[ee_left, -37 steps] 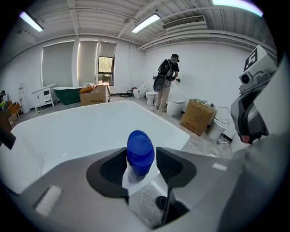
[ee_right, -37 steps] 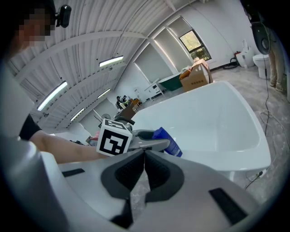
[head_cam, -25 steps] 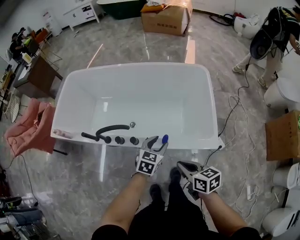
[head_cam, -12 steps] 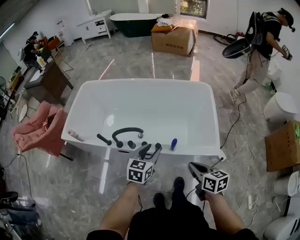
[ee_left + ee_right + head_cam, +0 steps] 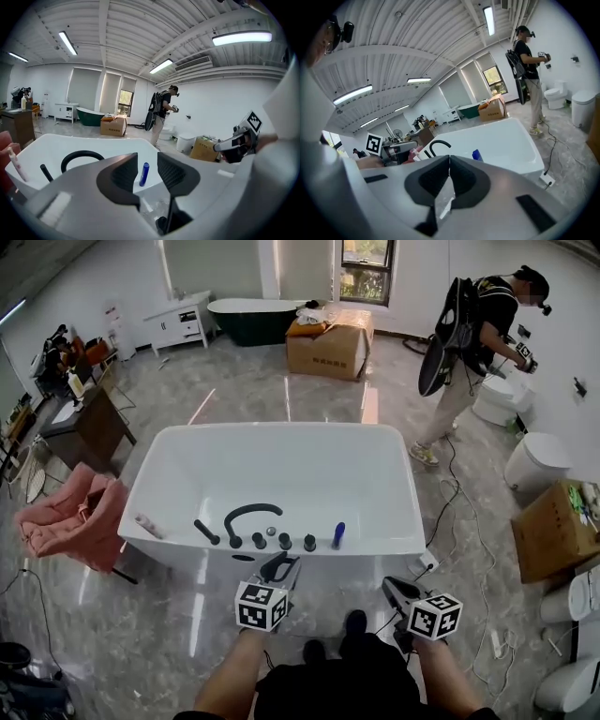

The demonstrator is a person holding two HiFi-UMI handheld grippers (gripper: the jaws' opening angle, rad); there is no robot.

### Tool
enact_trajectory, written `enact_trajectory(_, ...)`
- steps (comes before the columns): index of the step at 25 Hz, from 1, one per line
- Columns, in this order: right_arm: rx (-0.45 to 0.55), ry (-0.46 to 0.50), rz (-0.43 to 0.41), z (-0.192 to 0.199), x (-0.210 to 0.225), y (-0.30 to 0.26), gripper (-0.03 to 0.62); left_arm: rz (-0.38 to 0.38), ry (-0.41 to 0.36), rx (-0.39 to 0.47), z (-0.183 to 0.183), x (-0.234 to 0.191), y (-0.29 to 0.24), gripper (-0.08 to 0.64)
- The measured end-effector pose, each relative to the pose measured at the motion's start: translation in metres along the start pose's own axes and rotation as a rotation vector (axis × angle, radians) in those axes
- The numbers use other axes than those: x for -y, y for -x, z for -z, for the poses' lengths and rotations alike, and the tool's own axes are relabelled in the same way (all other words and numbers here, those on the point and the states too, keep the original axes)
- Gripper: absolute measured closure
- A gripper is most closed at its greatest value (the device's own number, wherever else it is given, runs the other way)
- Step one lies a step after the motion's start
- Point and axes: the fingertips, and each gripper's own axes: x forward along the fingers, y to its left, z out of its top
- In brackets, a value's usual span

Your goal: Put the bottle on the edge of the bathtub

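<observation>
My left claw (image 5: 279, 565) has come back toward me from the rim, where a second ago it was right up against the bottle. Its jaws have just been narrowing but are still parted, with nothing between them. My right claw (image 5: 396, 589) is pressed together on nothing and hangs short of the tub. The blue bottle (image 5: 338, 535) stands upright by itself on the near edge of the bathtub (image 5: 398, 542), just right of the row of black tap knobs (image 5: 284, 541), so I judge the placing done and only the retreat left. A pale tube (image 5: 147, 524) lies at the left end of that edge. The basin holds nothing but the small drain. Beyond it a cardboard box (image 5: 326, 351) carries something orange on top
</observation>
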Motion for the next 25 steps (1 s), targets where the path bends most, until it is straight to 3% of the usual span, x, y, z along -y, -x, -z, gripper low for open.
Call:
enact_trajectory(8, 0.061, -0.03, 0.064, -0.001, 0.027, 0.038, 0.58, -0.016, 0.009, 0.049, -0.023, 0.01, 0.016, 0.497)
enact_trajectory(12, 0.08, -0.006, 0.029, -0.019, 0.035, 0.039, 0.58, -0.025, -0.022, 0.063, -0.043, 0.025, 0.006, 0.52)
enact_trajectory(16, 0.08, 0.036, -0.014, -0.039, 0.047, 0.044, 0.58, -0.08, -0.003, 0.079, -0.061, 0.038, -0.005, 0.549)
enact_trajectory(25, 0.113, 0.133, -0.122, -0.096, 0.068, 0.045, 0.581, -0.165, -0.012, 0.156, -0.11, 0.071, -0.019, 0.549)
